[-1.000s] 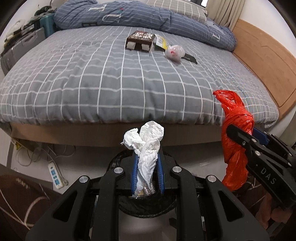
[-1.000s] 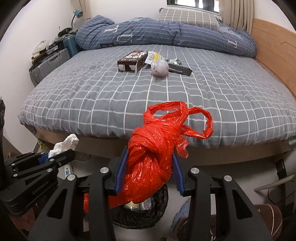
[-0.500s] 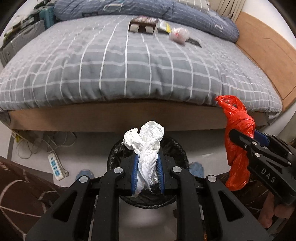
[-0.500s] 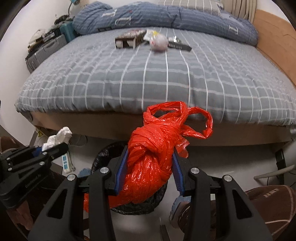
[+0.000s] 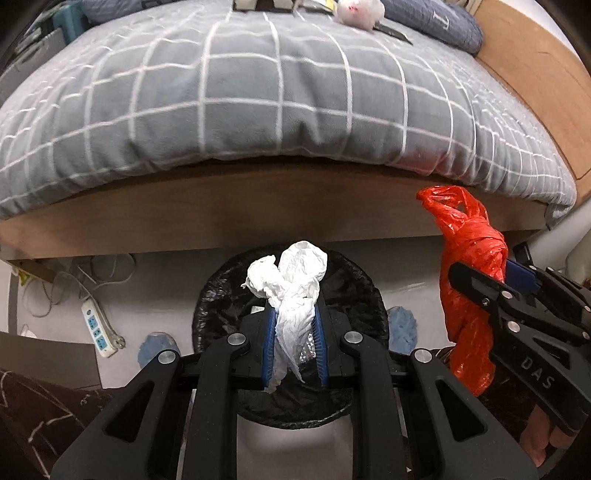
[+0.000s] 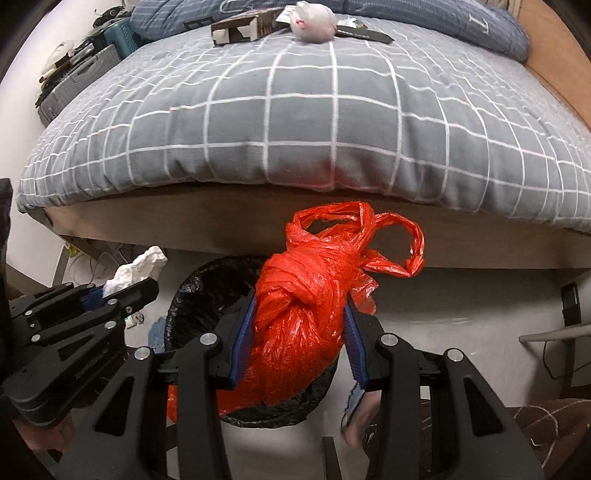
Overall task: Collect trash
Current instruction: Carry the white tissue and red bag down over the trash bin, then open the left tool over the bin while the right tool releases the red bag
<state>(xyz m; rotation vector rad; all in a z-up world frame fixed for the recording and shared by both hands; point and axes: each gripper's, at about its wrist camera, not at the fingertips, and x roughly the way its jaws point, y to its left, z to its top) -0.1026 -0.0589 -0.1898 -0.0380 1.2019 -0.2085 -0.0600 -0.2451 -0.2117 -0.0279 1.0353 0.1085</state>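
**Both grippers drop toward the bin, loads in hand**

Fingers first: the left gripper (image 5: pixel 294 332) is pinched almost closed on a crumpled white tissue (image 5: pixel 291 284), blue pads squeezing its twisted stem while the puffy top blooms out above them. Over on the right gripper (image 6: pixel 299 339), the pads stand wider apart, clamped on a knotted red plastic bag (image 6: pixel 314 295), its looped handles flopping out toward the bed.

And here's the change: a second ago the bed filled both views with the bin barely peeking out below; now both hands have come down and tipped forward, and the black-lined trash bin (image 5: pixel 221 291) sits right beneath the tissue. In the right wrist view the bin lies under and a little left of the red bag. That looks like the drop is close, though neither grip has let go yet.

The tissue is light and wrinkled, the bag glossy, tightly wound and bulky. Up on the grey checked bed (image 6: pixel 295 122), a small white bundle (image 6: pixel 314 20) and an open box (image 6: pixel 240 27) wait.
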